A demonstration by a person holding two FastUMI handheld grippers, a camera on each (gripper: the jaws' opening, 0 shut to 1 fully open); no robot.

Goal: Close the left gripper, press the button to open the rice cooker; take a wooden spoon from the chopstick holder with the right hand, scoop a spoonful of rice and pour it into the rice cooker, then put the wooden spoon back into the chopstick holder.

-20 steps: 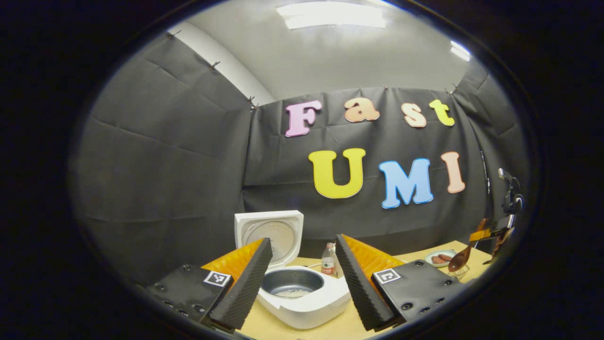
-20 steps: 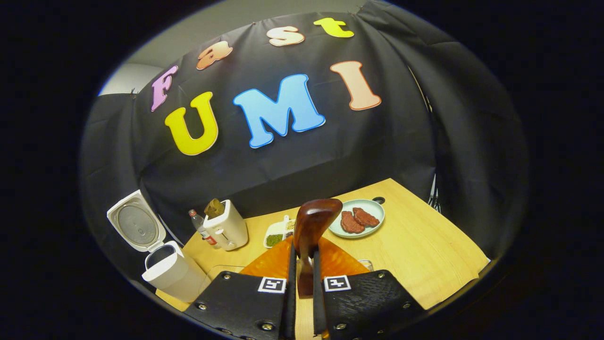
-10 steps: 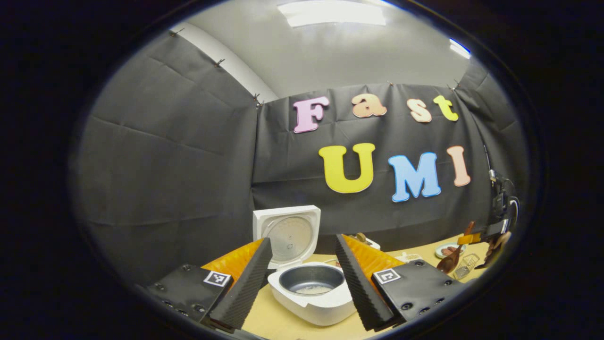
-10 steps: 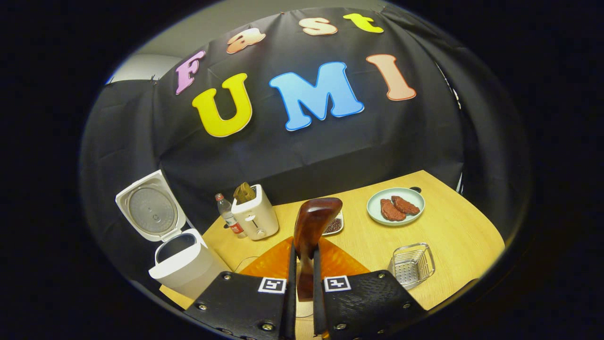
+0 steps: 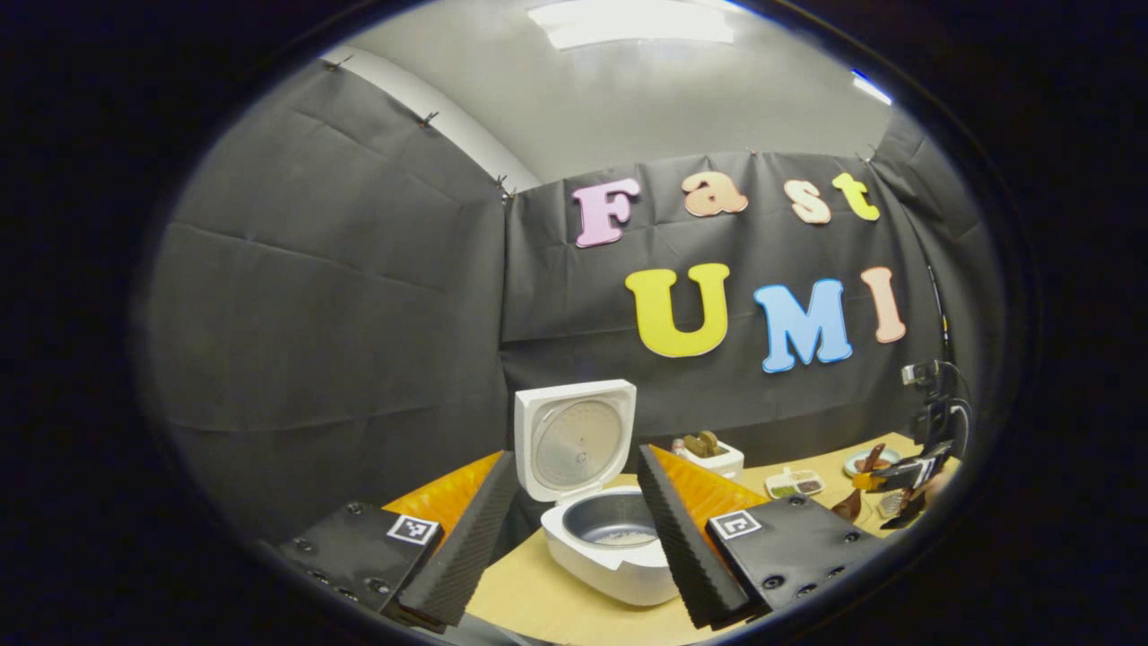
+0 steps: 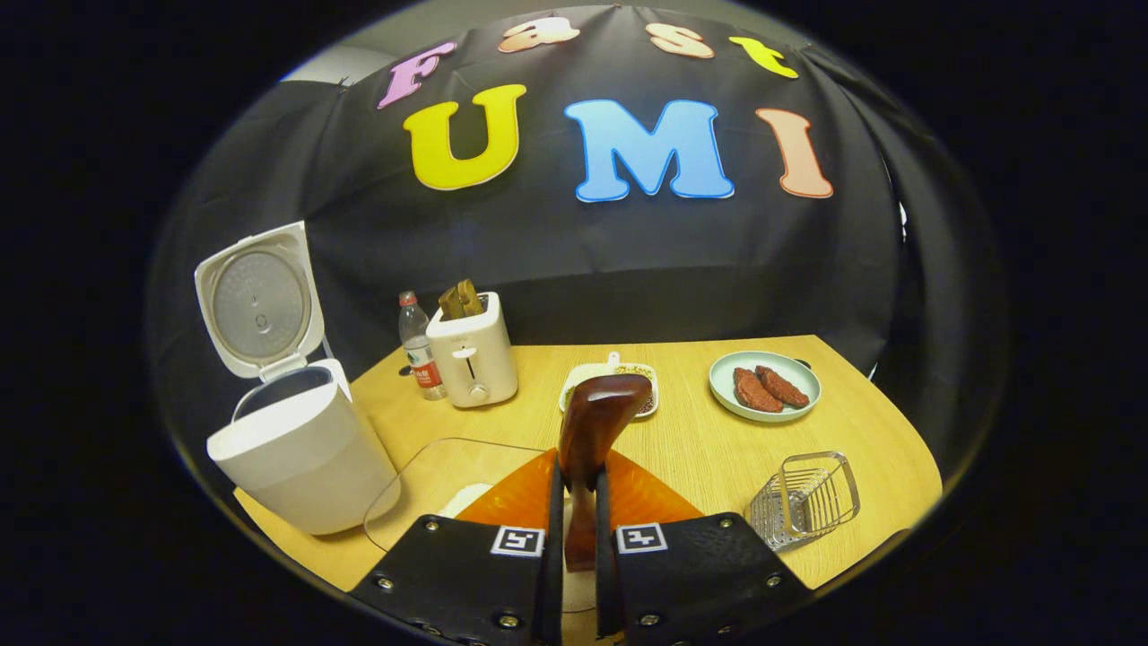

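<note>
Rice cooker (image 6: 296, 449) lid up. Right tongs (image 6: 574, 538) pinch wooden spoon (image 6: 592, 431); left tongs (image 5: 574, 529) spread. Scooping, pouring, return remain.

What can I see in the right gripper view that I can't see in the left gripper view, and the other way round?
The right gripper view gives you the glass bowl of rice and, close up, the right gripper shut on the wooden spoon. The left gripper view gives you the ceiling light and the inside of the cooker's pot, past the open left gripper. Both share the white rice cooker, lid up, the toaster and the table.
</note>
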